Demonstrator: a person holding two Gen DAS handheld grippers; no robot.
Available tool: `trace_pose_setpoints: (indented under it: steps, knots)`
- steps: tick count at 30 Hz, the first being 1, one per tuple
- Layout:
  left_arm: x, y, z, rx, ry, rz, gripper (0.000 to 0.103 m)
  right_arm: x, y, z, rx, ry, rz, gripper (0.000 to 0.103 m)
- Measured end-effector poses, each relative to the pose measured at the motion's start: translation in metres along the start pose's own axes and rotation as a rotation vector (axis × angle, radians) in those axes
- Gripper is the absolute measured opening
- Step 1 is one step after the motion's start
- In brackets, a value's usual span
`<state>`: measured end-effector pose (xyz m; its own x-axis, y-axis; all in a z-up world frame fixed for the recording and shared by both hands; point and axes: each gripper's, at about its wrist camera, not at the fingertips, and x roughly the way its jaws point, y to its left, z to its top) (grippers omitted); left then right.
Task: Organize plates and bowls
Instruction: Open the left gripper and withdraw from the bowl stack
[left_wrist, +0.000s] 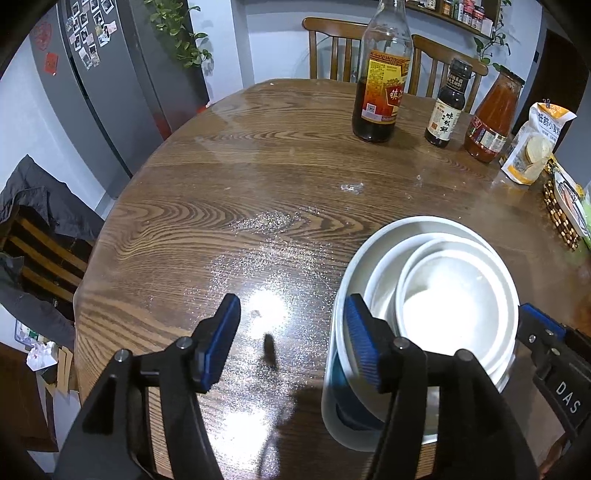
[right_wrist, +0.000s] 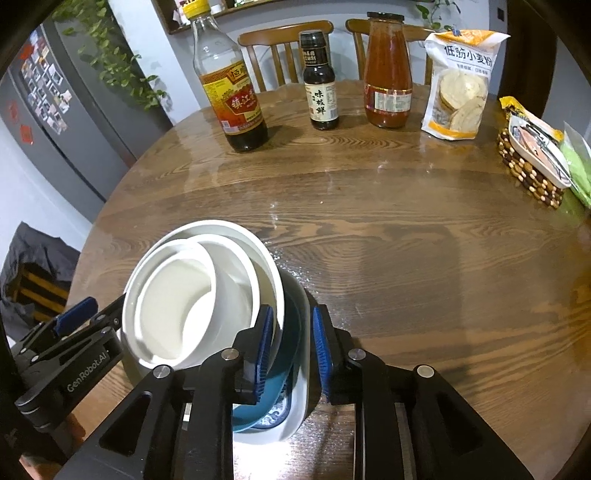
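Bowls (right_wrist: 192, 295) nested in white plate (right_wrist: 299, 387) w/ blue dish, near table (right_wrist: 406, 258) edge; left tongs (left_wrist: 291, 343) spread beside stack, right tongs (right_wrist: 291, 350) straddle rim w/o pinching, prob. letting go

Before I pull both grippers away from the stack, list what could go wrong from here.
1. The white bowls sit tilted inside each other, not flush; once released they may slide or tip.
2. The right gripper straddles the edges of the blue plate and the white dish; pulling back could drag them.
3. The left gripper has one finger close beside the stack and could nudge it.
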<state>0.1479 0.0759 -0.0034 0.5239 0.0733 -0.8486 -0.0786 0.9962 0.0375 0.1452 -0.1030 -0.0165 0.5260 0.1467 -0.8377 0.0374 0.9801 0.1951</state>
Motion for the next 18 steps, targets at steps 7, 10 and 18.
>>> trace_pose_setpoints:
  steps: [7, 10, 18]
  knots:
    - [0.000, 0.001, 0.000, -0.003, 0.003, 0.006, 0.061, -0.001, -0.001, 0.000, -0.008, -0.006, -0.005, 0.024]
    - [-0.001, 0.002, 0.000, -0.002, 0.003, 0.013, 0.063, -0.002, 0.000, 0.000, -0.011, -0.010, -0.008, 0.024]
    - [-0.012, 0.007, -0.002, -0.017, -0.028, 0.011, 0.076, -0.019, 0.003, -0.001, -0.021, -0.052, 0.007, 0.038]
